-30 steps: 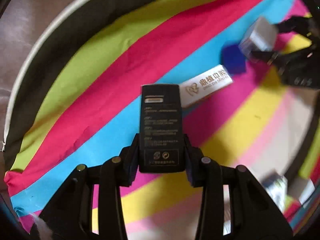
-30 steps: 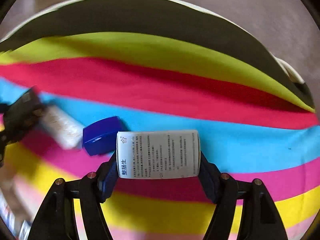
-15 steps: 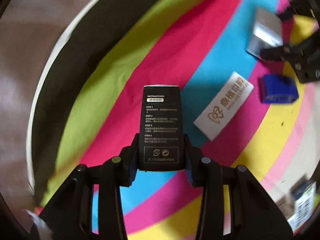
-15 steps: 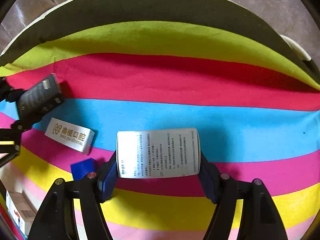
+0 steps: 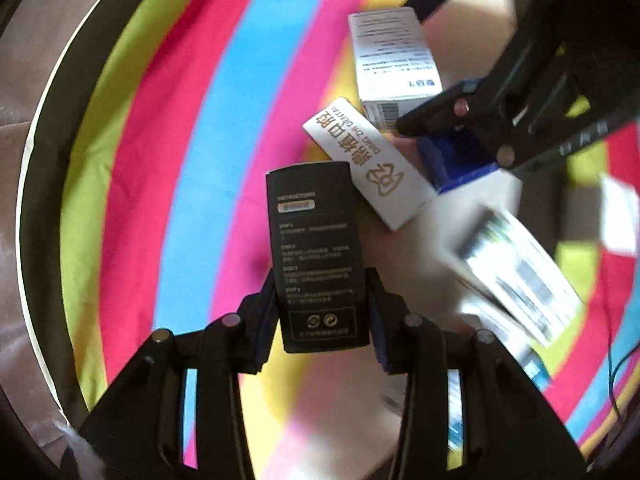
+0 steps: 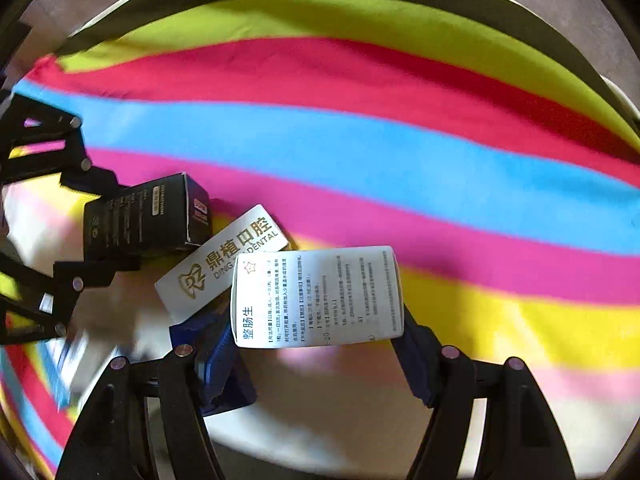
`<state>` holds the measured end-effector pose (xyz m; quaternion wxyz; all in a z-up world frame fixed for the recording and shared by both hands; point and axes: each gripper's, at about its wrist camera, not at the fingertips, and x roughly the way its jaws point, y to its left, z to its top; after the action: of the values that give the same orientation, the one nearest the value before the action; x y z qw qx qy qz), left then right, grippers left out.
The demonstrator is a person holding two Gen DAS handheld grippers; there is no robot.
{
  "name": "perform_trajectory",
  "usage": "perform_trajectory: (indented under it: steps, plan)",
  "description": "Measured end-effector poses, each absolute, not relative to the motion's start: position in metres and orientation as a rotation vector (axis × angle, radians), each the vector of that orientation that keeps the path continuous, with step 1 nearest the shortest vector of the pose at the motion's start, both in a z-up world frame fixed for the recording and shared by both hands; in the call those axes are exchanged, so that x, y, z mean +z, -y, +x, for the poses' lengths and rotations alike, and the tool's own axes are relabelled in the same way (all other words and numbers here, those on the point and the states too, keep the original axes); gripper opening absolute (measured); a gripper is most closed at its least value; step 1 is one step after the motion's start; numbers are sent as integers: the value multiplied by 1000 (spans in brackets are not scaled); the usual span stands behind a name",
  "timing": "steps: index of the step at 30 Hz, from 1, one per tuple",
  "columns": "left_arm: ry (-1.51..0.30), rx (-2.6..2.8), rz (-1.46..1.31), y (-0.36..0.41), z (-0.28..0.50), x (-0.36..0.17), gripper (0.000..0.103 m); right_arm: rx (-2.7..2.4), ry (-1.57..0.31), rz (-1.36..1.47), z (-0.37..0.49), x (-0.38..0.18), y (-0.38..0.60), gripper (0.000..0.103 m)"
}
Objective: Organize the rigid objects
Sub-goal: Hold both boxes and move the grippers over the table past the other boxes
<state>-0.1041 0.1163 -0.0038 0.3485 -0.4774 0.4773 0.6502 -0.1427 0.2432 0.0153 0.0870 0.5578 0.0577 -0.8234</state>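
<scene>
Basically mid-task, both tongs loaded. Nearest in the left wrist view, the left gripper [image 5: 323, 312] pinches a black instruction box [image 5: 318, 256] by its lower end, the pads pressed on its two sides and the box sticking out ahead. In the right wrist view the right gripper [image 6: 318, 344] clamps a white medicine box [image 6: 316, 296] crosswise, one pad on each short end.

Just beyond both, a white dental carton [image 5: 370, 162] lies flat on the striped cloth [image 5: 208, 120], with a blue box [image 5: 460, 160] right beside it under the right tool. The medicine box overlaps the carton's near end in the right view; touching or not, cannot tell. Blurred printed packs sit to the right of the black box.

Judgement: the boxes are being gathered into one cluster on the yellow and pale stripes. Carton and blue box look placed; both held boxes are not yet set down or released. Far stripes bare.
</scene>
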Motion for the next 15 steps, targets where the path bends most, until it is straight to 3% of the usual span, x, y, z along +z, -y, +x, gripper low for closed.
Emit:
perform_trajectory:
  steps: [15]
  plan:
    - [-1173, 1663, -1245, -77, 21, 8, 44, -2355, -137, 1675, -11, 15, -204, 71]
